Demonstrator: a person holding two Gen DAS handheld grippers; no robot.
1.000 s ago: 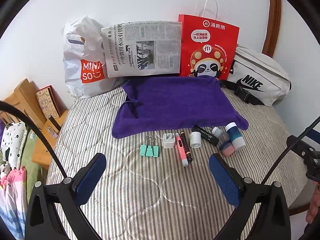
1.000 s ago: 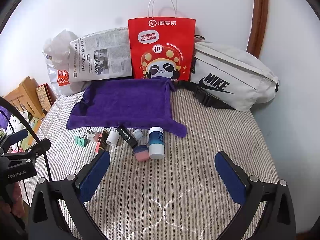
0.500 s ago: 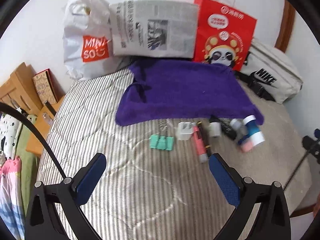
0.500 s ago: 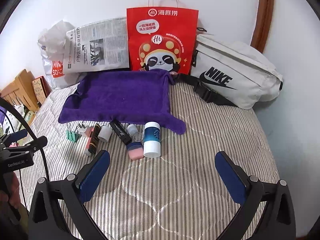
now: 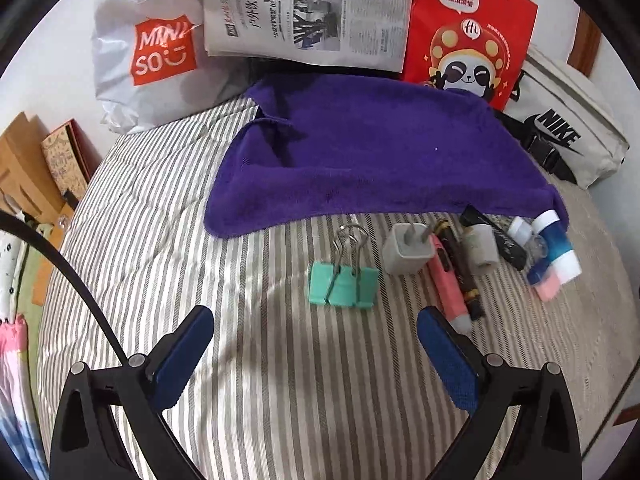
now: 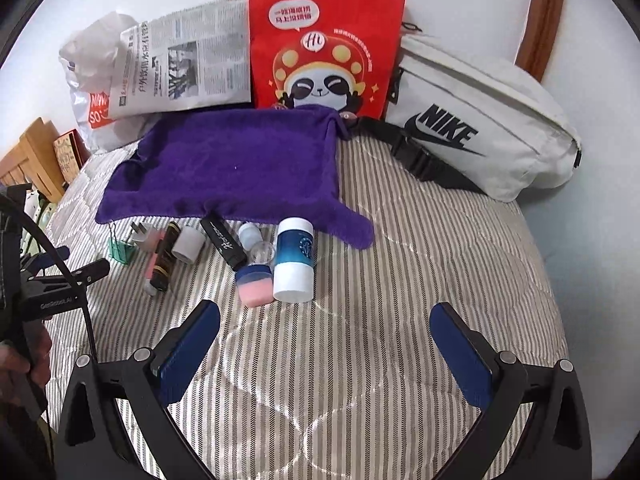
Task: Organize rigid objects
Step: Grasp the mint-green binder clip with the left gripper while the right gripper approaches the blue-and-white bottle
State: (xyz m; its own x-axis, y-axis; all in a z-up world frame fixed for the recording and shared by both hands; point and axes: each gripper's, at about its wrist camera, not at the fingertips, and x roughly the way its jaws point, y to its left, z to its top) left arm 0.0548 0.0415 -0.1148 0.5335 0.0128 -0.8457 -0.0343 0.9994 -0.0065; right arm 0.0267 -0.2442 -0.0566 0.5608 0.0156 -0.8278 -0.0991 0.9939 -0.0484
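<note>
Where towel (image 5: pixel 380 152) ends: MINISO bag (image 5: pixel 152 60), NIKE pouch (image 6: pixel 480 120).

Left wrist view: low over bed (image 5: pixel 280 380), facing wall; green binder clip (image 5: pixel 343 283) just ahead of left claw (image 5: pixel 316 332). Right wrist view: farther right, blue-white bottle (image 6: pixel 294 260) ahead-left of right claw (image 6: pixel 326 330). Both share purple towel (image 5: pixel 380 152).

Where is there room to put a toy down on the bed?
On the purple towel, which has nothing on it, and on the striped bed between the towel and the Nike bag. It is crowded along the towel's near edge, from the green clip to the blue bottle.
</note>
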